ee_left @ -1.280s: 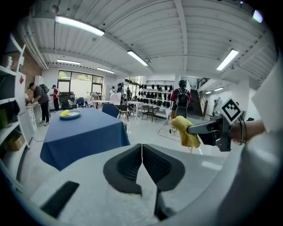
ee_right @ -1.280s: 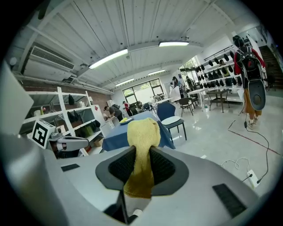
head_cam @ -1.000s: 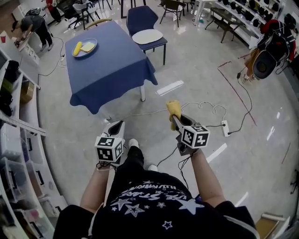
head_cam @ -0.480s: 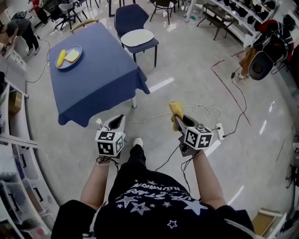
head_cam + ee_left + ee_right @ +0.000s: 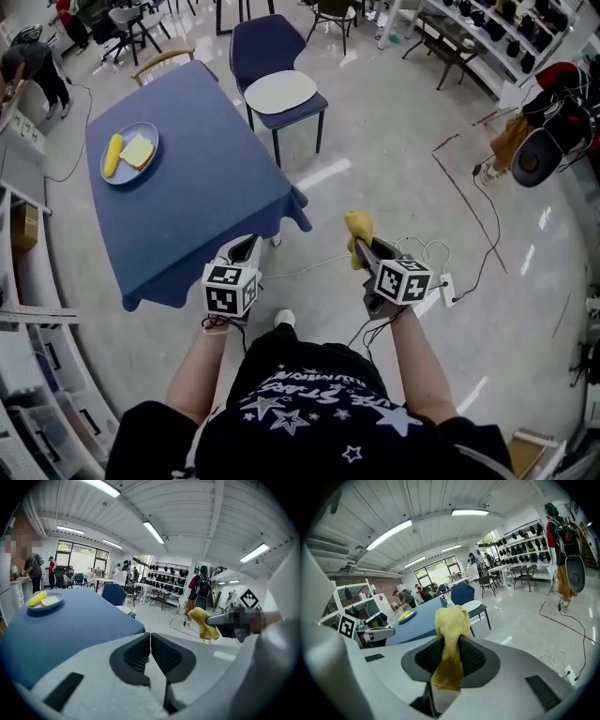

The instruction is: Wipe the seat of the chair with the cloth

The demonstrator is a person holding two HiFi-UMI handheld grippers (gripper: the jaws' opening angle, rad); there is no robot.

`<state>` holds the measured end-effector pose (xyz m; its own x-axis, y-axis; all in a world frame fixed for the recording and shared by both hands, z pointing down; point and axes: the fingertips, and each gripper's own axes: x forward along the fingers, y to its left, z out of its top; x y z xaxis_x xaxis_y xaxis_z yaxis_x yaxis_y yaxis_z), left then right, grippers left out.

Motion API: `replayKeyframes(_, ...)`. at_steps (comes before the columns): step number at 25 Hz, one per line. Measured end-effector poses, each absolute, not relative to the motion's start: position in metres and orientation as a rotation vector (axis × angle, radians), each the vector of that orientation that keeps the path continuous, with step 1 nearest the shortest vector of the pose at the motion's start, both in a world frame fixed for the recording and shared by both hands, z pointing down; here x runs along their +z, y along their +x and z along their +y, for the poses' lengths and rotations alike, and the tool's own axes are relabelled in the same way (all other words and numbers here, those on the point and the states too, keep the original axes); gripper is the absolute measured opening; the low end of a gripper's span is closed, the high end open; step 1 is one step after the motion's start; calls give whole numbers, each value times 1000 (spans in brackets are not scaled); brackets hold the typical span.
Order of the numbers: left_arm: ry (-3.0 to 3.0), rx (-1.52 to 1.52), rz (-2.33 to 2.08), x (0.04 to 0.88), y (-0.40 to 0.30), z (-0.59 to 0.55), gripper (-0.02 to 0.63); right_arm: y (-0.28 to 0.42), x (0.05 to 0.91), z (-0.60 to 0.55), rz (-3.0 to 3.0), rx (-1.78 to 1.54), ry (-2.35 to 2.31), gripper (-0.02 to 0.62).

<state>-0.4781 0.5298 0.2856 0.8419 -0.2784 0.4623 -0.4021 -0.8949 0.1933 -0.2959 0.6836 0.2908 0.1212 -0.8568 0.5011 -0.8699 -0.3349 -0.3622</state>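
Note:
A blue chair (image 5: 267, 56) with a pale oval seat (image 5: 280, 92) stands at the far end of the blue-clothed table (image 5: 178, 187); it also shows in the right gripper view (image 5: 464, 597). My right gripper (image 5: 360, 236) is shut on a yellow cloth (image 5: 357, 227), bunched between the jaws and sticking out above them (image 5: 451, 634). It is held in the air well short of the chair. My left gripper (image 5: 246, 249) is shut and empty (image 5: 150, 644), near the table's near corner.
A blue plate (image 5: 128, 153) with a banana and a yellow slice sits on the table. White cables and a power strip (image 5: 444, 281) lie on the floor to the right. Other chairs, tables and shelves line the room; people stand at the far left (image 5: 33, 66).
The person has walked forward: table and chair have drawn nearer and lower in the head view. Both grippers keep their pose, the cloth still held.

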Motion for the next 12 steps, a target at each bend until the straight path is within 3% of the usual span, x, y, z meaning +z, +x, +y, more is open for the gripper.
replayKeyframes(6,2693,670,-514,299,-447,494,21,-271,308,647,-1798,1111,2274,101)
replayKeyframes(12,2687,687,-574,300,-393,462,21,-202,311,602,-1854,1113,2258,101)
